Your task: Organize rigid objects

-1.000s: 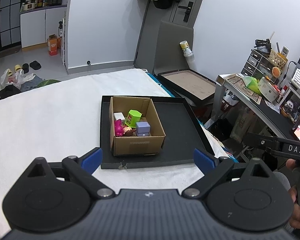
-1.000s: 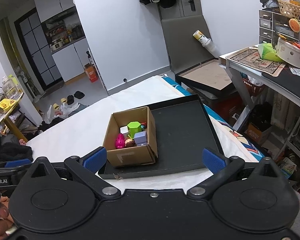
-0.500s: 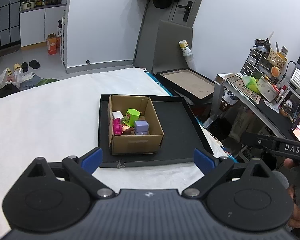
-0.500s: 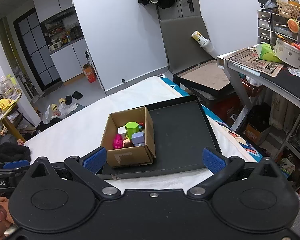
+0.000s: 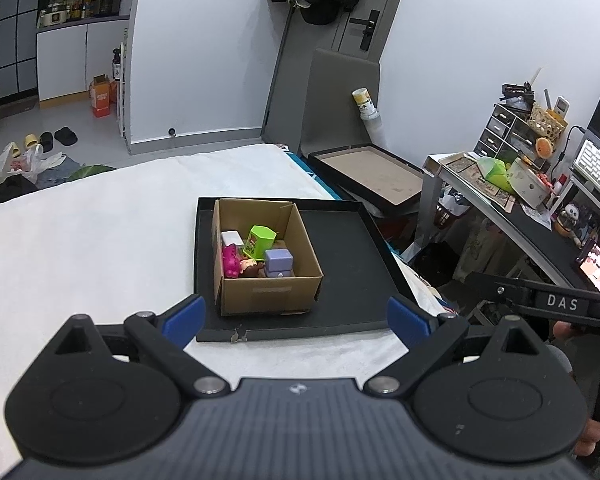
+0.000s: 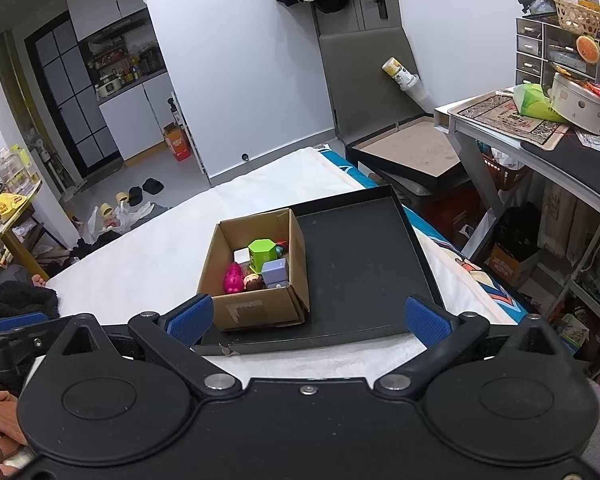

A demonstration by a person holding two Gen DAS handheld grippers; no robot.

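Note:
An open cardboard box stands on the left part of a black tray on a white bed. In the box lie a green hexagonal box, a lilac cube, a pink toy, a white block and a small brown figure. My left gripper is open and empty, held back from the tray's near edge. My right gripper is open and empty, likewise short of the tray.
The white bed stretches left and far. A desk with clutter stands to the right, with a second tray leaning beyond the bed. The other handle shows at the right of the left wrist view.
Both grippers have drawn back and risen slightly from the tray; the box looks a little smaller and farther. Nothing was taken hold of or let go.

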